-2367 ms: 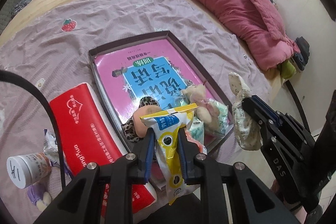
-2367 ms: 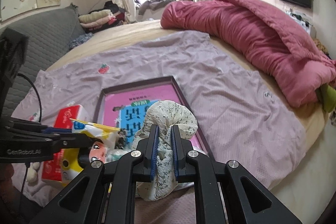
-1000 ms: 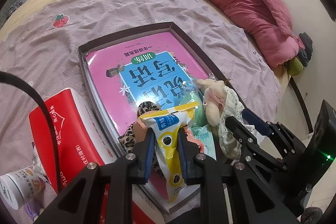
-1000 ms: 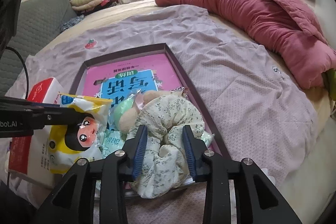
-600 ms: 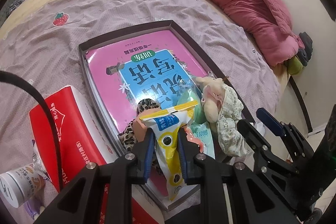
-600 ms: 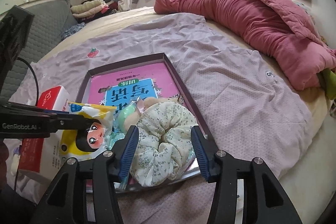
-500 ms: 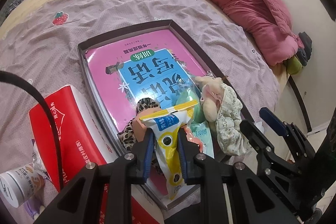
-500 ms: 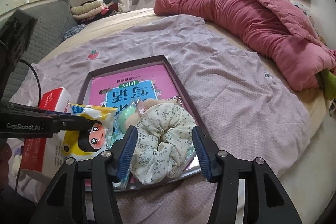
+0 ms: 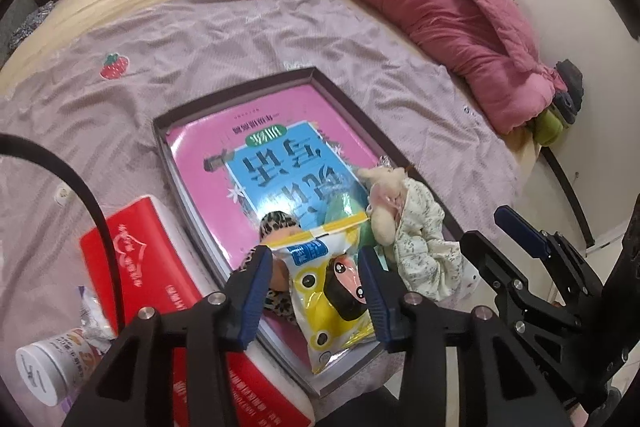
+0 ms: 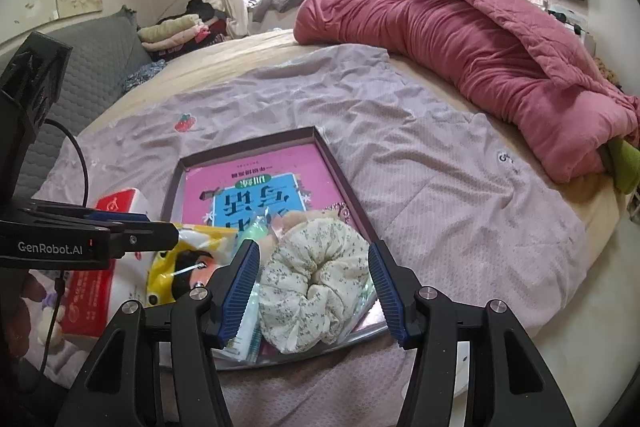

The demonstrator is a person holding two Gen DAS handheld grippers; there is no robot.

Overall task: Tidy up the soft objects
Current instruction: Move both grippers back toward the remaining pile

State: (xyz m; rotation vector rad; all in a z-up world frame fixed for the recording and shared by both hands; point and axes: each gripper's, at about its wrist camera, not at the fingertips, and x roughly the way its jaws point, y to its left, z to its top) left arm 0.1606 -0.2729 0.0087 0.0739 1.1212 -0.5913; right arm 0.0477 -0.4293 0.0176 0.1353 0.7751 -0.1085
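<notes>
My left claw, just opening, frees the snack bag between its pads; right claw gapes empty over the scrunchie, so I lift straight up without snagging.

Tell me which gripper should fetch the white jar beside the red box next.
Left. The white jar lies just left of the left gripper, whose jaws have just been opening off the yellow snack bag. The right gripper is farther away.

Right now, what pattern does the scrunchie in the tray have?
Cream scrunchie with tiny dark flowers; the right wrist view shows it best.
</notes>
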